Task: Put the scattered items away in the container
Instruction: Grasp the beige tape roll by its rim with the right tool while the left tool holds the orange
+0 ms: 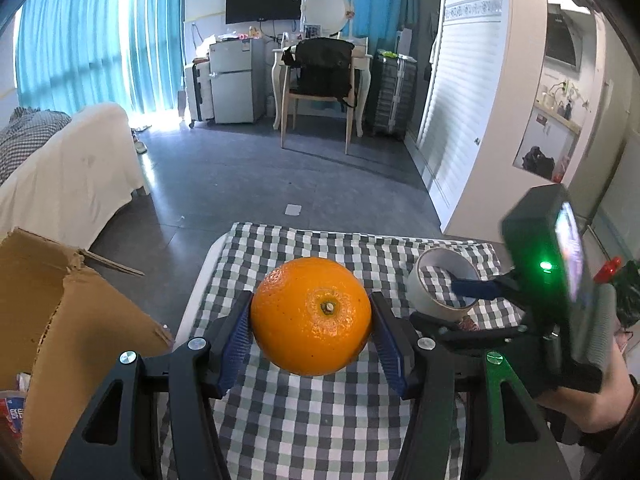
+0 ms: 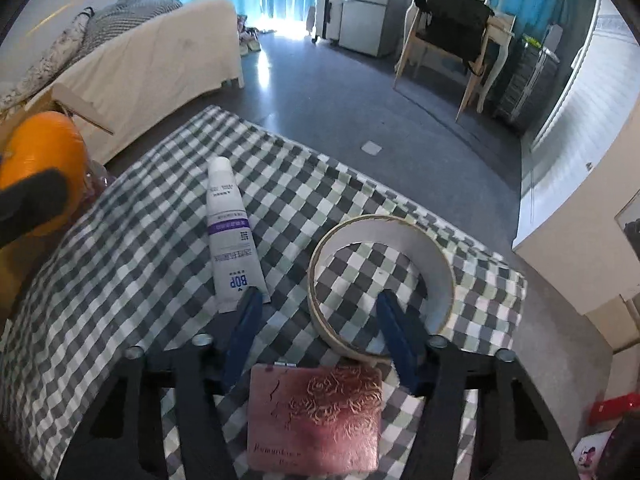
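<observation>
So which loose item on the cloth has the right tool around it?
The tape roll: one finger sits inside its ring, unlike the white tube and pink card lying flat nearby.

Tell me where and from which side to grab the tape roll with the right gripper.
Grip the near wall of the tape roll. It lies flat, hole up, on the checked cloth, so come from above, one finger inside, one outside. The right gripper is open, and its right finger looks to be over the hole already.
</observation>
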A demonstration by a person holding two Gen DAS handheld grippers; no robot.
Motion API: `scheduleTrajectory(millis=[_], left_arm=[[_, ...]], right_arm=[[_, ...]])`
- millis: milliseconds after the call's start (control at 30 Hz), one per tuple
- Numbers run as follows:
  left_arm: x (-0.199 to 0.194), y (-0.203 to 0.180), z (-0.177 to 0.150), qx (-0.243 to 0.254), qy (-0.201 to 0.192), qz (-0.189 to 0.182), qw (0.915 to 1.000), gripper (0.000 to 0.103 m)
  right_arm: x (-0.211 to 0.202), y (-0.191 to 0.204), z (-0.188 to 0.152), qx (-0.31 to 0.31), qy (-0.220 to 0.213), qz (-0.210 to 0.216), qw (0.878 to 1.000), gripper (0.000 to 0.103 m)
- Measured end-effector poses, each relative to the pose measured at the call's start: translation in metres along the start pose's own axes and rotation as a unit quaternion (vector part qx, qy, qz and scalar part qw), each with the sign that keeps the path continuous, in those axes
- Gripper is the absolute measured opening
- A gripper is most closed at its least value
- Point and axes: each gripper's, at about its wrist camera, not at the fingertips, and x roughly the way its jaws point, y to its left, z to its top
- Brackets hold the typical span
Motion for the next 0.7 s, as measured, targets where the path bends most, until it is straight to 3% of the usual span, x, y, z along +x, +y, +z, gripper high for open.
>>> scheduleTrajectory(millis=[33, 67, 333, 700], left_arm=[[0.000, 0.000, -0.001, 0.000, 0.000, 0.000, 1.0000, 0.058], [0.000, 0.000, -0.001, -0.001, 0.000, -0.001, 1.0000, 0.058], [0.002, 0.003, -0.002, -0.008, 0.007, -0.006, 0.9999, 0.058], [-0.005, 0.007, -0.002, -0.011, 0.004, -0.009, 0.9999, 0.058]], right_arm=[[0.003, -0.001, 0.001, 0.003, 0.007, 0.003, 1.000, 0.033], [0.005, -0.003, 0.001, 0.008, 0.011, 0.005, 1.000, 0.027], [0.003, -0.012, 0.002, 0.020, 0.009, 0.007, 1.000, 0.007], [-0.019, 0.001, 0.005, 0.014, -0.029, 0.014, 0.999, 0.004]])
